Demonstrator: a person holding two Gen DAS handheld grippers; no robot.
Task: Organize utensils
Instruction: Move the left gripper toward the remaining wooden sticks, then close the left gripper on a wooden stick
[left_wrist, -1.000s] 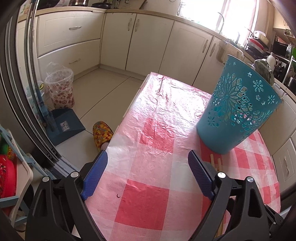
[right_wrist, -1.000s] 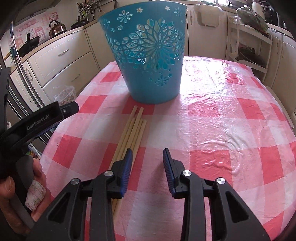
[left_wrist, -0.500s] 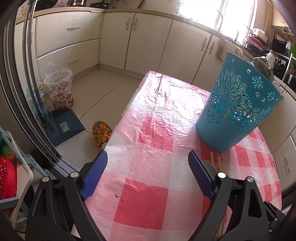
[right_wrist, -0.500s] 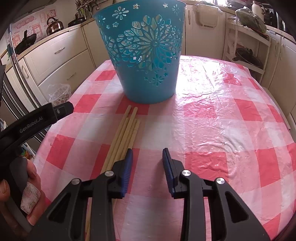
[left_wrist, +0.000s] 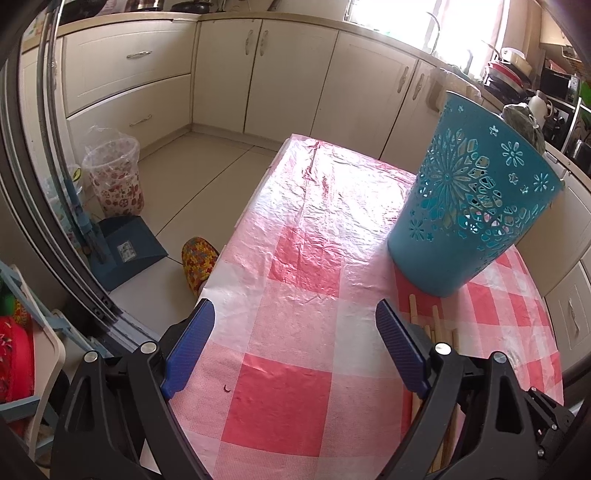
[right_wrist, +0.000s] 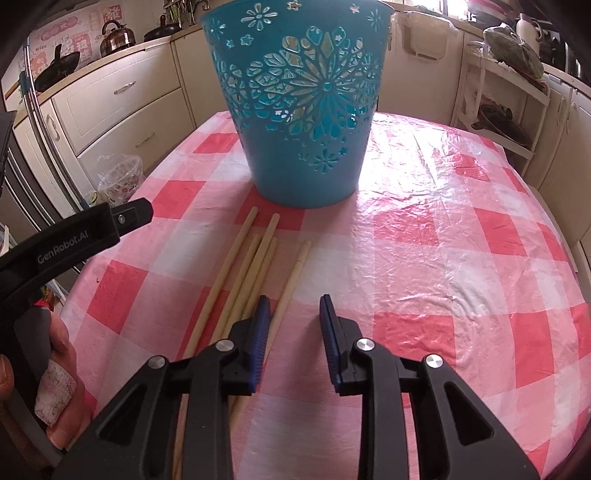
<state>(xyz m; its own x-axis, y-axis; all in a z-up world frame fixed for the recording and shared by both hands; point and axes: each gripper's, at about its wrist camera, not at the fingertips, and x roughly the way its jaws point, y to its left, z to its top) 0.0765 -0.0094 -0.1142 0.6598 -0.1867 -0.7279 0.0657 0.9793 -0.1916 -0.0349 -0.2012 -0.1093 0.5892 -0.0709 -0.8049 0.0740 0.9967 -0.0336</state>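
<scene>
The right gripper (right_wrist: 291, 310) has its jaws narrow and just been closing, with one chopstick (right_wrist: 291, 280) running up between them; the pads do not yet press on it, as a gap shows on the right side. That stick lies a little apart from the other chopsticks (right_wrist: 243, 273), four of them bundled side by side just left of the left jaw, all pointing toward the bin (right_wrist: 299, 107).

The step in hand looks like taking the single stick to drop it in the bin. To do it well, centre the jaws over the stick before closing further, so that the left pad does not catch the nearest stick of the bundle. Close until both pads bear on it, squarely across its width; a thin round stick on a slick plastic cloth (right_wrist: 443, 240) may roll or pivot if pinched off-centre. Lift straight up first, then tip it upright over the rim.

The left gripper (left_wrist: 295, 347) holds nothing, its jaws wide over bare cloth, with the chopstick ends just beyond its right jaw. The hand (right_wrist: 55, 362) carrying it shows at the left in the right view. It could steady the bin, which stands upright on the table just past the sticks' far ends, if the bin is light enough to tip.
</scene>
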